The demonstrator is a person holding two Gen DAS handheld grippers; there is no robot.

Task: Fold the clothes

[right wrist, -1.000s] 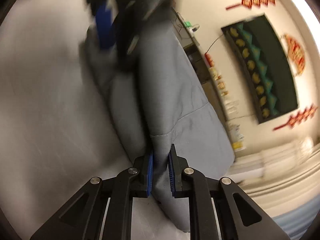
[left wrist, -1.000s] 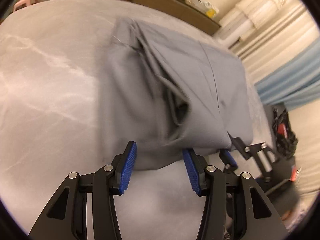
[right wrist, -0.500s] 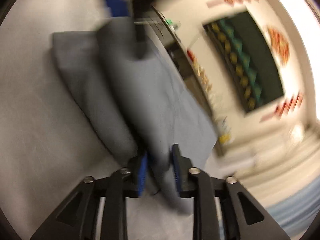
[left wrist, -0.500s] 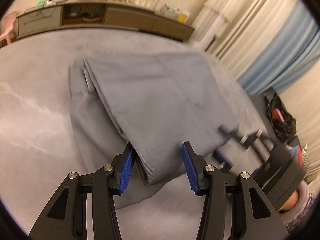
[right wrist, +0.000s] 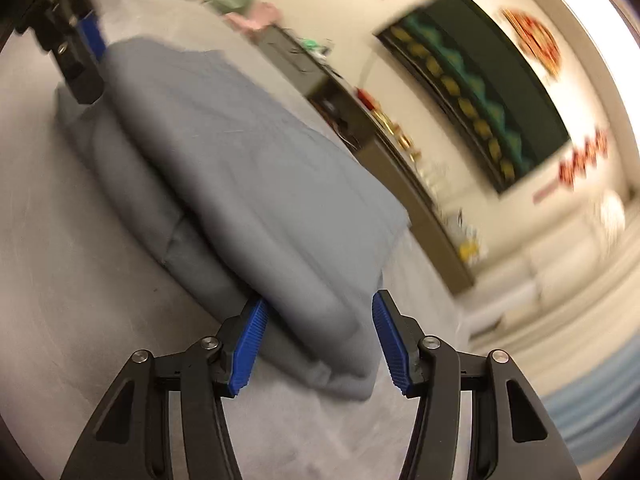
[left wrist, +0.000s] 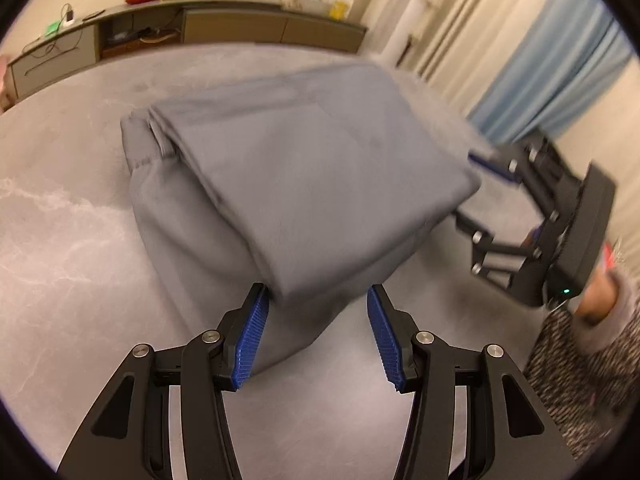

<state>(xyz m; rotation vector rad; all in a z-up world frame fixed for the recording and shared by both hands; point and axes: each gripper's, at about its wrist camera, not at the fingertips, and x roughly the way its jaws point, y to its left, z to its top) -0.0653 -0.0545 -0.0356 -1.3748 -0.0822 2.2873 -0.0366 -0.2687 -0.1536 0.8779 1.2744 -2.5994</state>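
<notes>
- While both views are motion-blurred, a folded grey garment [left wrist: 304,184] is seen lying on the grey table surface [left wrist: 64,240], filling the middle of the left wrist view.
- Containers: none that can be made out are held or lie on the table; a low cabinet [left wrist: 224,24] along the wall at 12 o'clock carries small items on its top, too small to identify.
- Garment layers: an upper folded layer is stacked on a wider lower layer, whose edge shows at 9 o'clock of the bundle.
- Long axis: in the left wrist view the bundle runs from about 11 o'clock to 5 o'clock, its near corner pointing toward the camera.
- In the right wrist view the garment [right wrist: 240,184] runs from 10 o'clock to 5 o'clock, its near corner lying between the fingers.
- Left gripper [left wrist: 316,336]: jaws are spread wide, blue pads on either side of the near corner; the left pad appears to be just beside the cloth, and nothing is clamped.
- Right gripper [right wrist: 316,340]: jaws are likewise spread wide around the corner of the bundle, with no cloth pinched.
- Right gripper is also recorded in the left wrist view [left wrist: 476,184] at 3 o'clock, at the far right edge of the garment.
- Left gripper is seen in the right wrist view [right wrist: 86,56] at 10 o'clock, at the far end of the garment.
</notes>
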